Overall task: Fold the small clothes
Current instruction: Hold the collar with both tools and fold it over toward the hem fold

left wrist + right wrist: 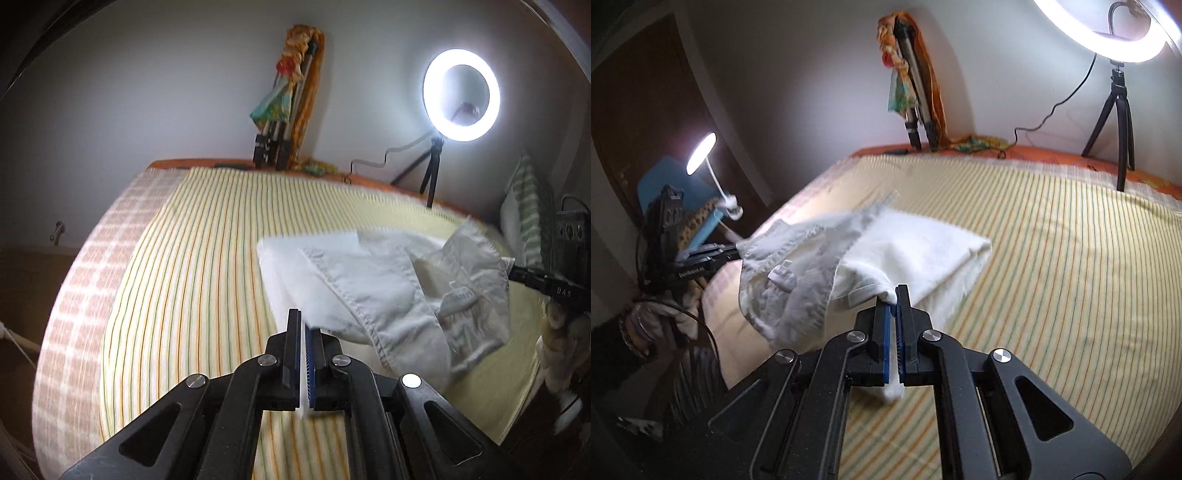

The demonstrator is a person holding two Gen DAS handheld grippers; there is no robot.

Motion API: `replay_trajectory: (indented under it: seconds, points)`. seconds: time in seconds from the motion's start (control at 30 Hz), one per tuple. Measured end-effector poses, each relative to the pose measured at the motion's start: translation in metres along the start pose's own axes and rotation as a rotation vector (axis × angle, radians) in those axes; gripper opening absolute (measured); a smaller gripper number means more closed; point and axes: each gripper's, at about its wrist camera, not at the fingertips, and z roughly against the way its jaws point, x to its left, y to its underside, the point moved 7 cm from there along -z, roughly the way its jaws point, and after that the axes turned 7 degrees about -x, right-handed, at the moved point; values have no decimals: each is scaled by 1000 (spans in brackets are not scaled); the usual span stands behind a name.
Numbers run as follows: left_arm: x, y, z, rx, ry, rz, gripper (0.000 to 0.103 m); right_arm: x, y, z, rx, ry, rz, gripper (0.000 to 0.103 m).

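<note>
A small white garment (391, 291) with stitched seams hangs stretched between my two grippers above the striped bed. My left gripper (306, 325) is shut on one end of it; white cloth shows between the blue pads. My right gripper (894, 295) is shut on the other end. The right gripper also shows at the right edge of the left wrist view (517, 273), pinching the cloth. The left gripper shows at the left of the right wrist view (733, 251). The garment (820, 266) sags in the middle, its far part resting on the bed.
The bed has a yellow striped sheet (207, 258) over an orange mattress edge (1052, 155). A lit ring light on a small tripod (461, 96) stands at the far side. A folded tripod with a colourful cloth (291, 99) leans on the wall. A desk lamp (701, 153) glows left.
</note>
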Motion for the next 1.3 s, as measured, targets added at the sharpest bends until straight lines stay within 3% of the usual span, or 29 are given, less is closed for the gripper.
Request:
replay_trajectory:
  seconds: [0.1, 0.2, 0.23, 0.27, 0.3, 0.37, 0.43, 0.47, 0.6, 0.87, 0.93, 0.97, 1.0, 1.03, 1.2, 1.3]
  points:
    - [-3, 17, 7, 33, -17, -31, 0, -1, 23, -1, 47, 64, 57, 4]
    - [5, 23, 18, 32, -11, 24, 2, -11, 38, 5, 65, 94, 16, 4]
    - [10, 23, 21, 30, 4, 71, 6, -16, 40, 9, 59, 105, -16, 4]
    - [14, 23, 22, 32, 23, 112, 18, -20, 42, 14, 52, 105, -54, 4]
    - [17, 22, 22, 34, 42, 151, 26, -26, 43, 19, 35, 88, -114, 5]
    - [22, 21, 18, 45, 70, 231, 29, -37, 44, 27, -1, 25, -257, 13]
    - [20, 23, 10, 75, 122, 309, 32, -47, 45, 28, -24, -54, -407, 28]
    - [18, 25, 4, 96, 141, 334, 34, -50, 45, 26, -31, -72, -455, 29]
    - [10, 35, -18, 155, 166, 396, 32, -55, 47, 11, -12, -154, -600, 29]
    - [7, 37, -33, 166, 176, 424, 11, -53, 46, -27, 32, -225, -727, 29]
    - [9, 36, -32, 170, 184, 431, 7, -53, 49, -36, 43, -225, -744, 28]
    - [9, 36, -32, 174, 186, 432, 6, -52, 49, -39, 51, -225, -745, 23]
    - [9, 35, -31, 176, 188, 426, 5, -50, 48, -40, 51, -214, -734, 10]
    - [8, 33, -29, 177, 190, 419, 4, -48, 47, -37, 56, -197, -708, 8]
    - [9, 23, -15, 156, 214, 417, 2, -29, 28, -7, 3, -152, -524, 4]
    - [13, 37, -28, 200, 161, 364, 2, -30, 45, -19, 65, -80, -463, 3]
